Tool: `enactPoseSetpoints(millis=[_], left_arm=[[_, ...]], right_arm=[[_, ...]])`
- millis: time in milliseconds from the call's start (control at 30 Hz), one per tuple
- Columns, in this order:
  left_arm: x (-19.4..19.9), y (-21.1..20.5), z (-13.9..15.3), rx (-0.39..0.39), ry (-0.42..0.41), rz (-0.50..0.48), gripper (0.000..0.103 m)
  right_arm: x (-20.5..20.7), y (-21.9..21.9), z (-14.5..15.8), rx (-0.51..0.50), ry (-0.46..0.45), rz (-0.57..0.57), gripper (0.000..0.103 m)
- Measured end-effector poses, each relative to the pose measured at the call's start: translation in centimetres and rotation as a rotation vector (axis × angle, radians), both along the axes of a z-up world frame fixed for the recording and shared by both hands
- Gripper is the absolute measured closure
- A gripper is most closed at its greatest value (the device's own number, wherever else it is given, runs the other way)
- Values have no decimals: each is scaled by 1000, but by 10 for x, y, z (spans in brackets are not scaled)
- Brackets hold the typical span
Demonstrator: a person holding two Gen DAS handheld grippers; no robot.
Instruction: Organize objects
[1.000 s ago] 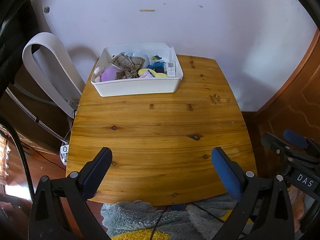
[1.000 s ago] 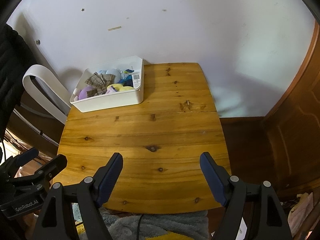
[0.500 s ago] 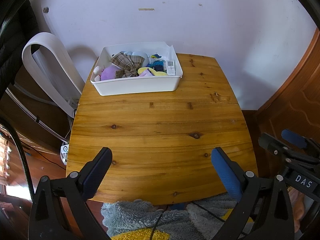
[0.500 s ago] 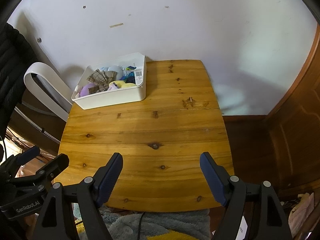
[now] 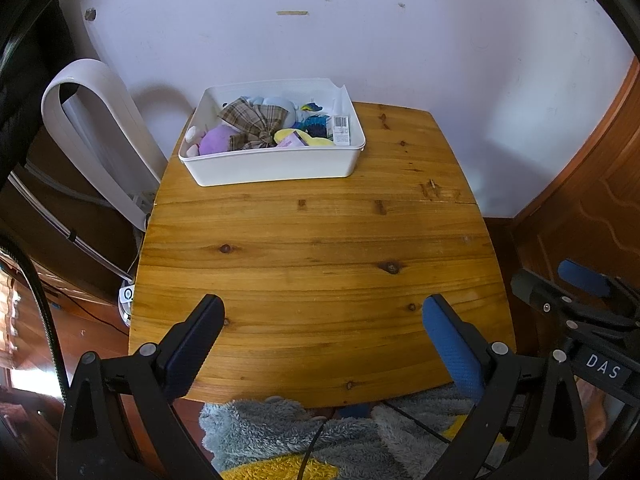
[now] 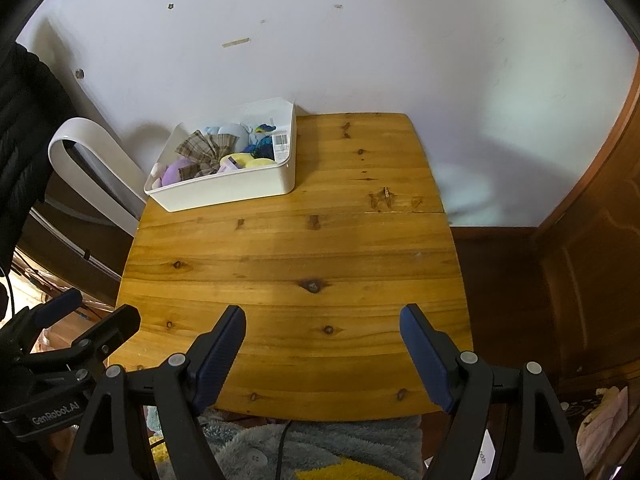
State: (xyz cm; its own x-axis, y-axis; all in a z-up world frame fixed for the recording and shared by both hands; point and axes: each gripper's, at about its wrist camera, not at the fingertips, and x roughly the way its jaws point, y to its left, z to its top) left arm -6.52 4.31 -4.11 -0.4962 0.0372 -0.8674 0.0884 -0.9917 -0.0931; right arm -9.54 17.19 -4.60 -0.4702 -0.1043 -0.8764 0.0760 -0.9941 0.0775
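Observation:
A white bin stands at the far left corner of the wooden table; it also shows in the right wrist view. It holds a plaid bow, a purple plush, a yellow item and other small things. My left gripper is open and empty above the table's near edge. My right gripper is open and empty too, to the right of the left one. Both are far from the bin.
A white looped appliance stands against the wall left of the table. A wooden door is on the right. A grey and yellow rug lies below the table's near edge.
Both grippers have shifted slightly, so the table and bin sit a little differently in view. Both grippers stay open and empty. The bin has not moved.

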Motion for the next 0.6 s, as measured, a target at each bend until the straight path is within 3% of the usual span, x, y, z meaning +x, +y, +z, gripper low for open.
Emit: enactPoseSetpoints(millis=[600], left_arm=[[-1,2,0,-3,4,-1,3]], right_arm=[[-1,-1,-7,-6,-23,5,23]])
